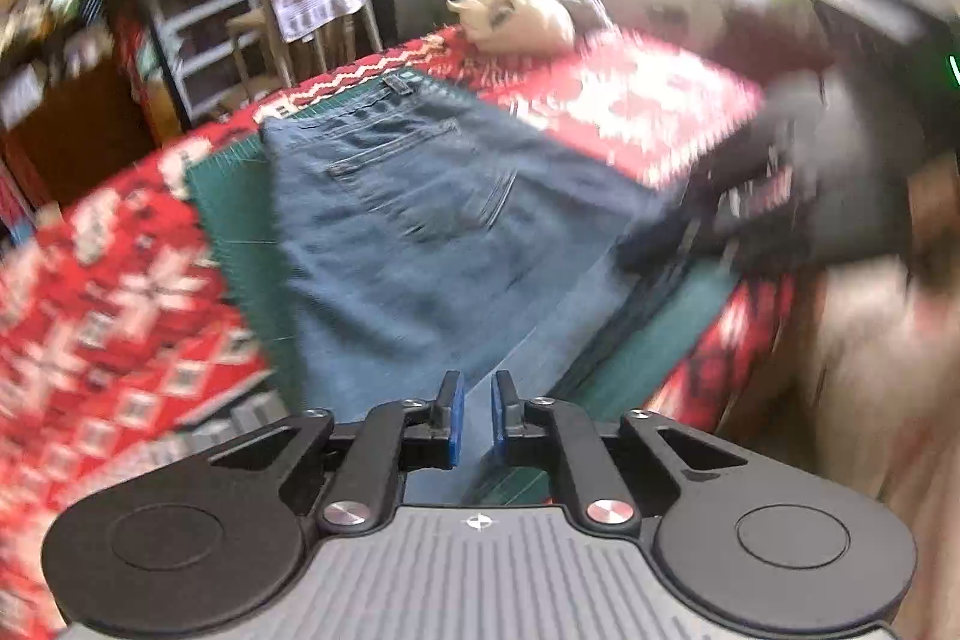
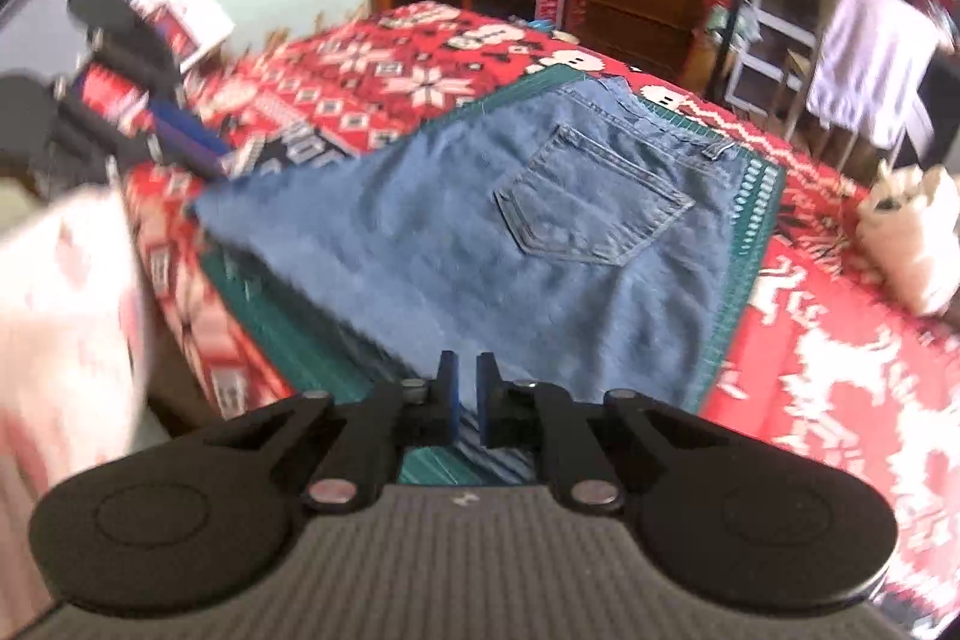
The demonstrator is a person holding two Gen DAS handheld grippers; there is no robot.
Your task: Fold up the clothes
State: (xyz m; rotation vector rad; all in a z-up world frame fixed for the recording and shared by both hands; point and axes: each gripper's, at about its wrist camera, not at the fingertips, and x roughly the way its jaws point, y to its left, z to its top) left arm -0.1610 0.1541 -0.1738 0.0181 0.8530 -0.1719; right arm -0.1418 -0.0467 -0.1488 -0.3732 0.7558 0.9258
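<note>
The left gripper [image 1: 477, 415] has its blue pads [image 1: 457, 421] nearly together, with denim between them, though a true pinch cannot be told. The right gripper [image 2: 467, 397] is likewise narrowed over cloth. Ahead of both, the jeans [image 2: 510, 244] lie pocket [image 2: 591, 196] up on a green mat [image 1: 240, 232] over a red blanket [image 2: 840, 370].

Both wrist views look down close over the jeans [image 1: 420, 220] from opposite sides; they share its back pocket.

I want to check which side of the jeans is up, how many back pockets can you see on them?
1: a single back pocket shows on the jeans, just below the waistband. Any other is hidden, since they look folded.
</note>
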